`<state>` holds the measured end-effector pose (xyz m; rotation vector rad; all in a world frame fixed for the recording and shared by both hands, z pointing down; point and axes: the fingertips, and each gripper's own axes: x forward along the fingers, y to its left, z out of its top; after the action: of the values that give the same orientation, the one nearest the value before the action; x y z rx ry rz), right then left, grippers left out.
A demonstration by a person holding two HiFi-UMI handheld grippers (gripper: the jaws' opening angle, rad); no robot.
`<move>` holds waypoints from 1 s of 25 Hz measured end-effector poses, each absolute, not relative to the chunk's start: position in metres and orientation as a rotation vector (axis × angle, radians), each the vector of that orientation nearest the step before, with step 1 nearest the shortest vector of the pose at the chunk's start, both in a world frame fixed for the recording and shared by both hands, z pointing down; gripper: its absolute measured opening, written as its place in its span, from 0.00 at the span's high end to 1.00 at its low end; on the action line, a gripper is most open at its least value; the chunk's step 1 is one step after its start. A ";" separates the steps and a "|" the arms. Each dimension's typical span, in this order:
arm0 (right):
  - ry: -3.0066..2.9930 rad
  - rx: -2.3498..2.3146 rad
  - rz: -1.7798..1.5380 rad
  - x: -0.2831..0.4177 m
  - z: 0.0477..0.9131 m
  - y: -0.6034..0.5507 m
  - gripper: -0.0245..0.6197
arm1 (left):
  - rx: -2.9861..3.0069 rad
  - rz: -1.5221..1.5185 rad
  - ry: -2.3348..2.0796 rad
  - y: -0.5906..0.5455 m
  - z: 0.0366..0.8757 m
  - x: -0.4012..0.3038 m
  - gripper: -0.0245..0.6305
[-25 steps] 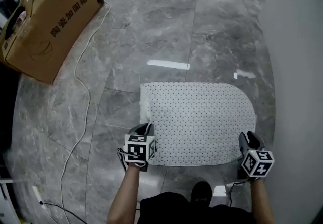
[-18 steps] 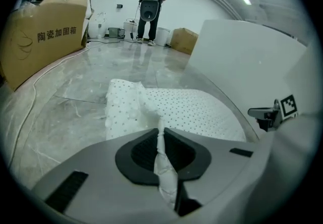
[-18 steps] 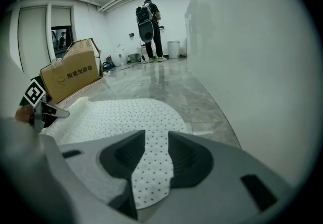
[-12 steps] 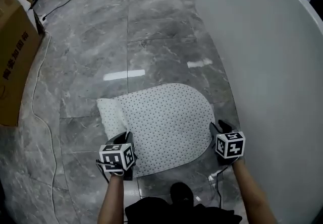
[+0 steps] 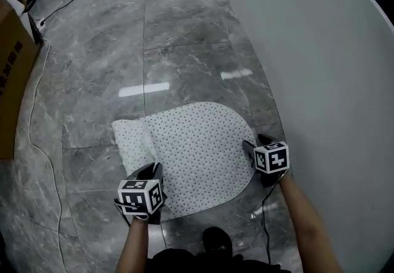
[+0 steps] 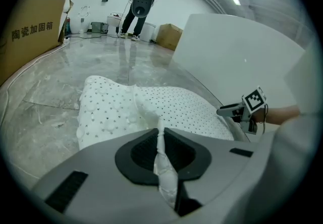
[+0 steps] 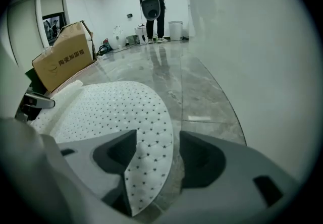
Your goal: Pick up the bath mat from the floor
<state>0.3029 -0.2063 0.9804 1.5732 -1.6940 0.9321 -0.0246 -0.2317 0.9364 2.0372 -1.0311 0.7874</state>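
1. Left claw (image 5: 152, 172), at the lower left of the head view, sits at the near-left corner of the bath mat (image 5: 200, 142). The right claw (image 5: 251, 147) is at the mat's right edge, close beside the white curved wall (image 5: 320, 69) that fills the right of the frame. The mat lies mostly flat on the grey marble floor (image 5: 184, 38), with its left edge rumpled upward.

2. In the left gripper view, that claw's jaws are together, clamped on a thin pinched fold of the mat at the centre of the frame. The mat bunches up just beyond them.

3. In the right gripper view, the jaws stand apart and have just been opening. The mat's rounded edge runs between them at lower centre, closer to the jaw on the frame's left. Bare floor shows before the other jaw, so nothing is gripped on this side.

4. What could go wrong, as I judge it:
   - If the lift starts now, only the left corner rises. The mat would then hang and drag from one slim pinch, which could slip free.
   - If the right claw closes where it stands, the off-centre edge may slide out, or the lower jaw may catch the floor instead of getting under the mat.
   - The nearby wall leaves the right hand little room to correct.
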 end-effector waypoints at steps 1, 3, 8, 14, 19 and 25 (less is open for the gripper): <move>-1.692 1.554 0.923 0.302 0.983 -0.208 0.56 | 2.034 0.790 -1.033 -0.232 0.937 -0.026 0.93; -1.679 1.531 0.905 0.302 0.987 -0.211 0.54 | 2.030 0.794 -1.037 -0.233 0.939 -0.030 0.93; -1.668 1.508 0.916 0.301 0.993 -0.217 0.50 | 2.009 0.786 -1.053 -0.237 0.944 -0.036 0.93; -1.708 1.483 0.967 0.299 0.994 -0.216 0.50 | 2.003 0.798 -1.043 -0.234 0.949 -0.033 0.93; -1.731 1.426 0.976 0.295 0.994 -0.214 0.50 | 1.998 0.800 -1.046 -0.234 0.949 -0.035 0.93; -1.701 1.447 0.972 0.291 0.995 -0.215 0.50 | 1.981 0.790 -1.066 -0.235 0.948 -0.042 0.93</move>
<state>0.2906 -0.2147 0.9946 1.4470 -1.7013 0.9717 -0.0424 -0.2350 0.9479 1.9811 -1.0661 0.7905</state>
